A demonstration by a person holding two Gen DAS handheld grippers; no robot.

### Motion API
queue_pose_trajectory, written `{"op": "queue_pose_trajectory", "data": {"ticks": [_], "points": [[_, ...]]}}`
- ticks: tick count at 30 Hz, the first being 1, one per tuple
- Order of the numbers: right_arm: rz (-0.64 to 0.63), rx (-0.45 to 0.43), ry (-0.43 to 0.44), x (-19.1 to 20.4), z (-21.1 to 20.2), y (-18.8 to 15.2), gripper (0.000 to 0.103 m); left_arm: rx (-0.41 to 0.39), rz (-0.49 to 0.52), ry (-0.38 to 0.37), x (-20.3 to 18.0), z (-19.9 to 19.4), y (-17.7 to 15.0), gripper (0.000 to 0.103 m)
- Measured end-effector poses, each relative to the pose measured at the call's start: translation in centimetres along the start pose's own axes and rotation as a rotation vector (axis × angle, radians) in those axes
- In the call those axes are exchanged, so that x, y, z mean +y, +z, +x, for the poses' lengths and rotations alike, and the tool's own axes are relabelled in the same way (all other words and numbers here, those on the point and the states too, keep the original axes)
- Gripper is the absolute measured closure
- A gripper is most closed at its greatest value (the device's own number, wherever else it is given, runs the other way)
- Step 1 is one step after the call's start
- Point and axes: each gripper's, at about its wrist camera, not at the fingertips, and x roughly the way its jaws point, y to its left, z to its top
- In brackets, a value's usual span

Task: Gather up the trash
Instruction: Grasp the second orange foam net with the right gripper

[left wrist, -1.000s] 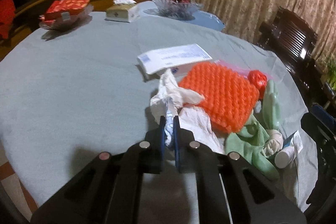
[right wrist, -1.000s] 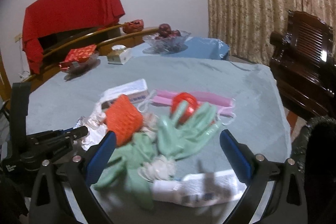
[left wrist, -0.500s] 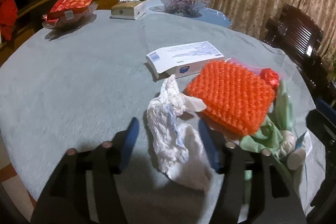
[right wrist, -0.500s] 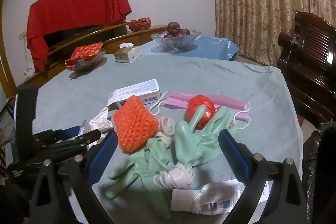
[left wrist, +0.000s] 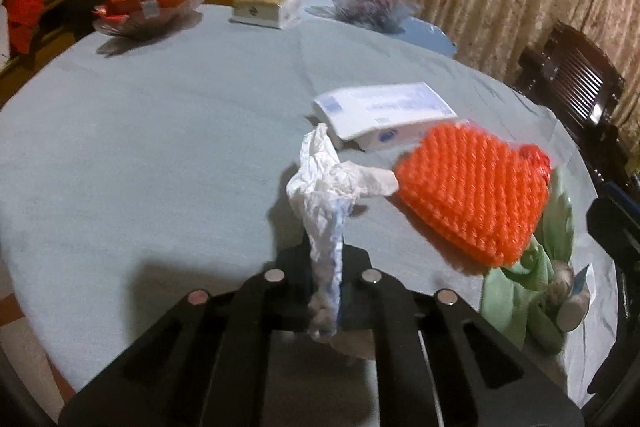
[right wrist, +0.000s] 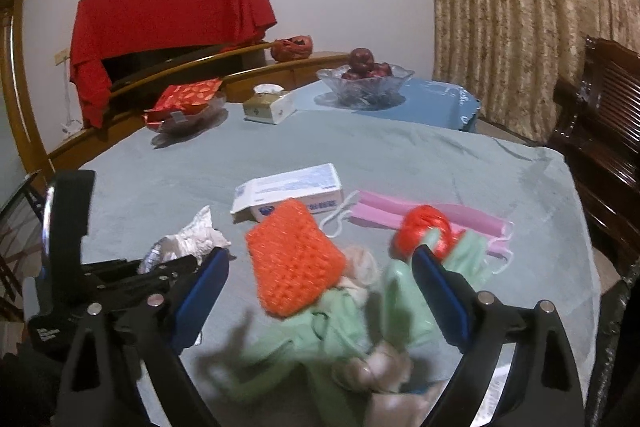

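Note:
My left gripper [left wrist: 326, 259] is shut on a crumpled white tissue [left wrist: 326, 195] and holds it above the grey-green tablecloth [left wrist: 160, 147]; the tissue also shows in the right wrist view [right wrist: 188, 241]. My right gripper [right wrist: 320, 267] is open, its blue pads on either side of an orange foam net [right wrist: 294, 259] and green rubber gloves [right wrist: 344, 319]. A red ball of plastic [right wrist: 424, 227], pink face masks [right wrist: 404, 215] and a white carton [right wrist: 292, 189] lie just beyond. The net [left wrist: 472, 191] and carton [left wrist: 384, 111] also show in the left wrist view.
At the far edge stand a glass fruit bowl [right wrist: 364, 83], a tissue box [right wrist: 268, 105] and a dish with a red packet [right wrist: 184, 107]. A dark wooden chair [right wrist: 600, 115] stands at the right. A small white bottle [left wrist: 572, 307] lies by the gloves.
My left gripper opened over the tissue half a second ago and is now shut on it again, lifting it. My right gripper moved forward and down over the orange net and gloves.

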Motion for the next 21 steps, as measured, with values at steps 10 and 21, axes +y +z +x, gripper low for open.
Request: {"op": "queue_pose_trajectory", "data": {"ticks": [10,21], "points": [[-0.010,0.050,0.026,1.7,4.0,0.3,0.018,-0.043,0.022,0.048,2.1,-1.2,1.1,0.096],[-0.041,0.173,0.076,2.4,6.6,-1.1,0.067,-0.044,0.010,0.049,3.0,-0.8,1.3,0.096]]}}
